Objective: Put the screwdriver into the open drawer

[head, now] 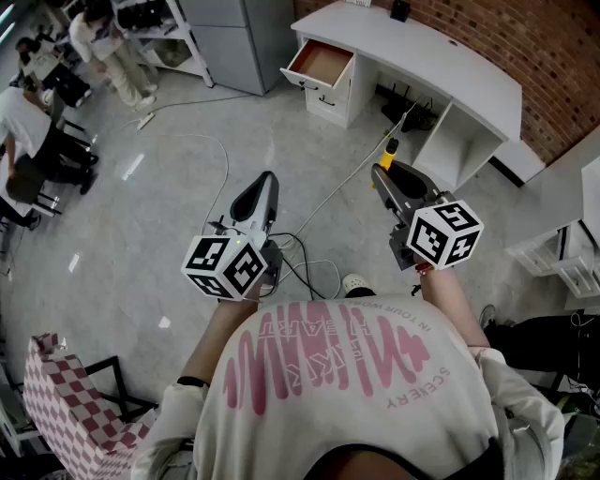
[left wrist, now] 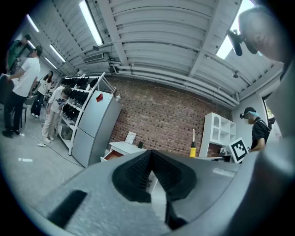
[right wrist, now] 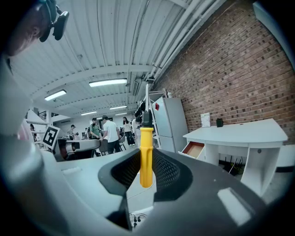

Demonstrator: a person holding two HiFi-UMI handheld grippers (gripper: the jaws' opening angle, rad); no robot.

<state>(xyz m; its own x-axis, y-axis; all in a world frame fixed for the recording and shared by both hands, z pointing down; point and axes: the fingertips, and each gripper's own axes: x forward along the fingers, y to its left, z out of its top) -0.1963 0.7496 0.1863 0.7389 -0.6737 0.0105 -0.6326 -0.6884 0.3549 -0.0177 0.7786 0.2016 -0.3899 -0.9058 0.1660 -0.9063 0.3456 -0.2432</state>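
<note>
The screwdriver (right wrist: 146, 156) has a yellow handle and a black collar, and its metal shaft points up. It stands upright between the pads of my right gripper (right wrist: 146, 162), which is shut on the handle. In the head view the right gripper (head: 381, 172) is held out over the floor with the screwdriver (head: 389, 150) at its tip. The open drawer (head: 321, 64), white with a brown inside, is pulled out of the left end of a white desk (head: 441, 56) further ahead. My left gripper (head: 269, 178) is level beside the right one, shut and holding nothing (left wrist: 150, 156).
A grey fridge (left wrist: 92, 124) stands left of the desk against a brick wall. Cables (head: 309, 267) trail over the grey floor under the grippers. People stand by shelves (head: 150, 28) at the far left. A chequered chair (head: 66, 403) is close at the lower left.
</note>
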